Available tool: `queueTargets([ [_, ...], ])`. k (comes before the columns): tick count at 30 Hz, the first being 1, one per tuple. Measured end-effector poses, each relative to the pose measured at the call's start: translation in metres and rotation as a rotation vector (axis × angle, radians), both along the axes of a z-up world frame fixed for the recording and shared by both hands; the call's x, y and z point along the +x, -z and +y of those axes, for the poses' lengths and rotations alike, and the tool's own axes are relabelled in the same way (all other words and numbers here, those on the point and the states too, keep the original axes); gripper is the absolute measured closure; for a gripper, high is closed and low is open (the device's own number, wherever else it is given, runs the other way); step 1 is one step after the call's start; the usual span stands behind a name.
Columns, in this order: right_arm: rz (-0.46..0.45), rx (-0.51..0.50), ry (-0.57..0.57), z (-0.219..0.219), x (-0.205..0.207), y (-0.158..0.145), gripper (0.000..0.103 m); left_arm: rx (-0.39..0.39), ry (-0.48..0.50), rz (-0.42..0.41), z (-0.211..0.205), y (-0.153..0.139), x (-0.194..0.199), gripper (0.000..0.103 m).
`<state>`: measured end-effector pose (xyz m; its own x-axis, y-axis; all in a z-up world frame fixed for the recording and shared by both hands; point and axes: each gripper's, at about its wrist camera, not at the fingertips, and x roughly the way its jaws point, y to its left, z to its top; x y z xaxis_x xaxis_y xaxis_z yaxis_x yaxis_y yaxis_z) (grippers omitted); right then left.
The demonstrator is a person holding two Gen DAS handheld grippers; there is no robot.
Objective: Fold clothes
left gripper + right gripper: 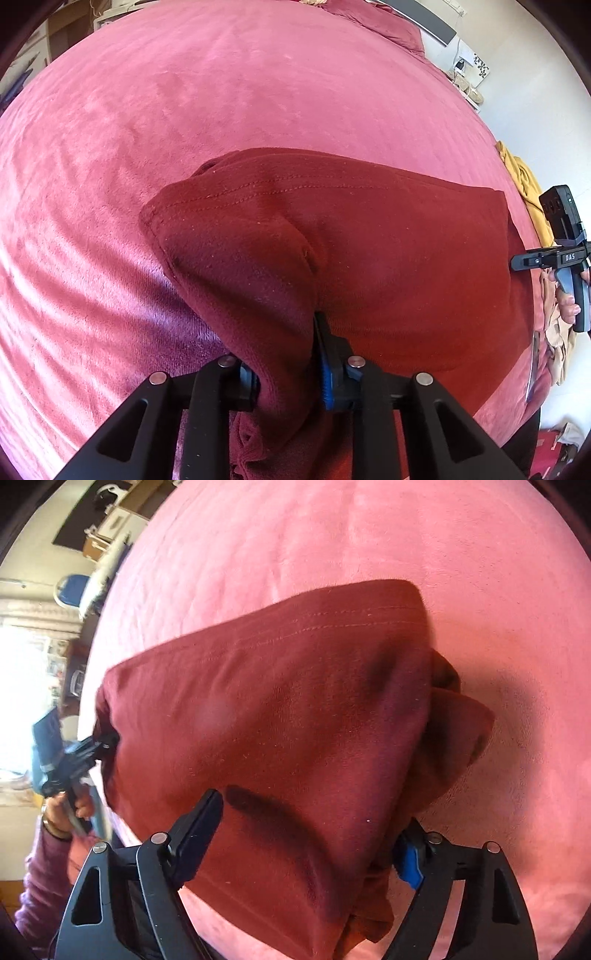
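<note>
A dark red folded garment [280,716] lies on a pink plush bedspread [369,535]. The right gripper [310,849] straddles its near edge, fingers spread wide. At the garment's left edge, the left gripper [105,742] pinches the cloth.

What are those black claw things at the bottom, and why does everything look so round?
Those are tongs that a person holds, one in each hand, each with a small camera that bends the picture round. The left tongs are pinching a corner of a dark red knitted garment lying on a pink plush blanket. The right camera shows the right tongs spread wide, the same garment between their fingers. A yellow cloth lies at the bed's edge.
</note>
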<state>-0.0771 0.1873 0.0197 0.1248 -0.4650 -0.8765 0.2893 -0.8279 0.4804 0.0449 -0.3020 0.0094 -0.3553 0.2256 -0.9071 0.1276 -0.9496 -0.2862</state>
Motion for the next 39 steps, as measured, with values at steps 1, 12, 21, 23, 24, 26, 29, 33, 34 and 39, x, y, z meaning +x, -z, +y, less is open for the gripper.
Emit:
queueTargets([
  [1, 0.005, -0.017, 0.012, 0.004, 0.001, 0.0, 0.019, -0.005, 0.001, 0.002, 0.0, 0.0, 0.0, 0.08],
  [12, -0.022, 0.015, -0.001, -0.039, -0.004, -0.006, 0.004, -0.031, 0.0, -0.014, -0.003, -0.002, 0.0, 0.078],
  [21, 0.058, 0.047, -0.086, -0.047, 0.008, -0.016, 0.002, -0.002, -0.039, 0.023, -0.011, -0.004, 0.006, 0.078],
  [23, 0.059, 0.035, -0.087, -0.045, 0.008, -0.017, 0.002, 0.026, -0.081, 0.019, -0.017, -0.003, 0.006, 0.076],
  [24, 0.058, 0.026, -0.081, -0.043, 0.007, -0.018, 0.002, 0.04, -0.103, 0.017, -0.02, -0.002, 0.006, 0.076],
  [26, 0.073, 0.023, -0.064, -0.041, 0.008, -0.019, 0.002, 0.053, -0.124, 0.007, -0.023, -0.002, 0.007, 0.076],
  [29, 0.13, 0.073, -0.088, -0.049, 0.017, -0.022, 0.002, 0.066, -0.148, -0.008, -0.027, -0.003, 0.007, 0.076],
  [33, 0.208, 0.159, -0.116, -0.059, 0.027, -0.028, 0.008, 0.006, -0.114, 0.029, -0.018, -0.007, -0.001, 0.077],
  [34, 0.217, 0.167, -0.102, -0.057, 0.027, -0.03, 0.013, -0.012, -0.11, 0.041, -0.012, -0.008, -0.011, 0.079],
  [39, 0.233, 0.142, -0.027, -0.037, 0.023, -0.044, 0.061, -0.06, -0.117, 0.069, -0.006, -0.011, -0.017, 0.088],
])
